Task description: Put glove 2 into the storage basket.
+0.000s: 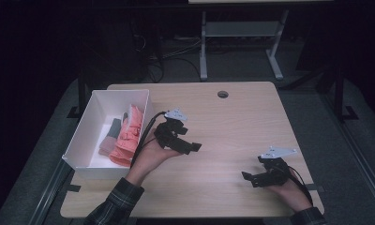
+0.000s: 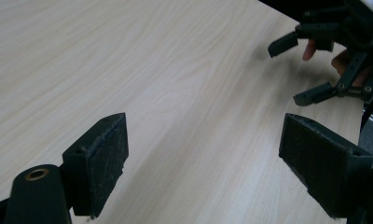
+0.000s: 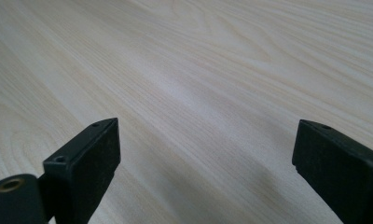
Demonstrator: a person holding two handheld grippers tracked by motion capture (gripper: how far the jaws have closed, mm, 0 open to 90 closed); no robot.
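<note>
A white box (image 1: 143,101) stands at the table's left, holding a folded pink cloth (image 1: 128,136) and a grey-and-pink folded piece (image 1: 109,138). My left gripper (image 1: 191,146) hovers just right of the box over bare wood, open and holding nothing; in the left gripper view its jaws stand wide apart (image 2: 203,163). My right gripper (image 1: 249,178) rests low near the table's front right, open and holding nothing, its jaws spread in the right gripper view (image 3: 205,163). The left gripper view also catches the right gripper (image 2: 301,70) farther off, with fingers of the hand behind it.
The light wooden table (image 1: 232,122) has a round cable hole (image 1: 222,94) near its far edge. Beyond it, on a dark floor, stand a white desk frame (image 1: 242,42) and loose cables (image 1: 176,56).
</note>
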